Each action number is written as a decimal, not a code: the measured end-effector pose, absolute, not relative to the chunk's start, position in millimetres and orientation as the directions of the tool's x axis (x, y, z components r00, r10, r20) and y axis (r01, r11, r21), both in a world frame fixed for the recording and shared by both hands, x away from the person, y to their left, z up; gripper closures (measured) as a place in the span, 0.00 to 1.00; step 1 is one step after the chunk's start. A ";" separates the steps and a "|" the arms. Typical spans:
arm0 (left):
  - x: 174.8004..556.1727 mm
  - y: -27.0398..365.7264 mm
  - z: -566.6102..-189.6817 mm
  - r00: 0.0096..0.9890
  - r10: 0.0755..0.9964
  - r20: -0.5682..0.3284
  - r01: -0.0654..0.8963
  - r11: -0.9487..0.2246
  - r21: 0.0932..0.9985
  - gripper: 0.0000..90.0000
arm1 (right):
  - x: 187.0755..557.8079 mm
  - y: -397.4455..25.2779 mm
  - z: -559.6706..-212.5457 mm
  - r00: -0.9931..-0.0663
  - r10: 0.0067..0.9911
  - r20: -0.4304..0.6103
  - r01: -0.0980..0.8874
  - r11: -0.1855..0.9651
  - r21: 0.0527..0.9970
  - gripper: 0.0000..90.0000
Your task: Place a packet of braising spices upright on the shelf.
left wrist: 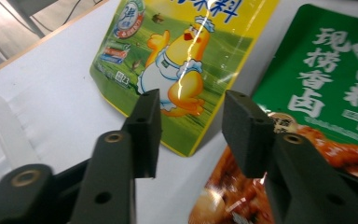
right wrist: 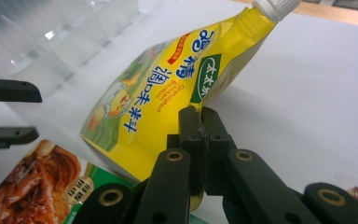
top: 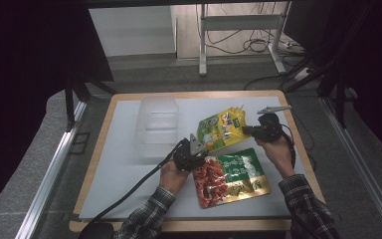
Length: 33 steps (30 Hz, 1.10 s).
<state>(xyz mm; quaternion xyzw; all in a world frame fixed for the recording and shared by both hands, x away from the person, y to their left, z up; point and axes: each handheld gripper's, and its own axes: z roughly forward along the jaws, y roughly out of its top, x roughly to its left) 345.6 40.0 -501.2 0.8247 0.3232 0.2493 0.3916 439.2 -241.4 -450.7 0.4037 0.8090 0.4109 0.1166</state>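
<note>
Right tongs (right wrist: pixel 199 140) clamped on edge of yellow pouch (right wrist: pixel 168 93), lifted tilted above the worktop (top: pixel 124 164). Left tongs (left wrist: pixel 191 135) spread apart, empty, near pouch's lower corner, beside green packet (left wrist: pixel 326 79).

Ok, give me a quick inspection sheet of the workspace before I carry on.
Surface: pale mat on wooden table.
Job's things: yellow pouch lifted at one edge; green pouch lying flat.
Clutter: clear plastic container.
Grippers: right gripper shut on yellow pouch's edge; left gripper open, jaws toward the yellow pouch's lower edge.
Cables: black cable trails off left gripper over the mat.
Surroundings: desk frame, floor wires.
</note>
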 end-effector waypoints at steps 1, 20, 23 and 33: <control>343.7 41.8 -500.8 0.665 0.732 0.150 0.342 -0.477 0.810 0.59 | 439.1 -240.4 -448.9 -0.649 0.747 0.143 0.554 0.336 0.762 0.99; 297.6 89.0 -497.9 0.651 0.749 0.123 0.354 -0.443 0.824 0.27 | 439.8 -218.2 -413.7 -0.709 0.695 0.119 0.489 0.363 0.793 0.99; 291.9 93.6 -500.2 0.643 0.756 0.126 0.362 -0.445 0.819 0.22 | 439.5 -214.3 -406.6 -0.721 0.685 0.105 0.476 0.378 0.794 0.99; 276.7 103.8 -503.4 0.605 0.786 0.129 0.382 -0.429 0.819 0.09 | 440.7 -200.8 -387.9 -0.749 0.659 0.068 0.436 0.413 0.800 0.99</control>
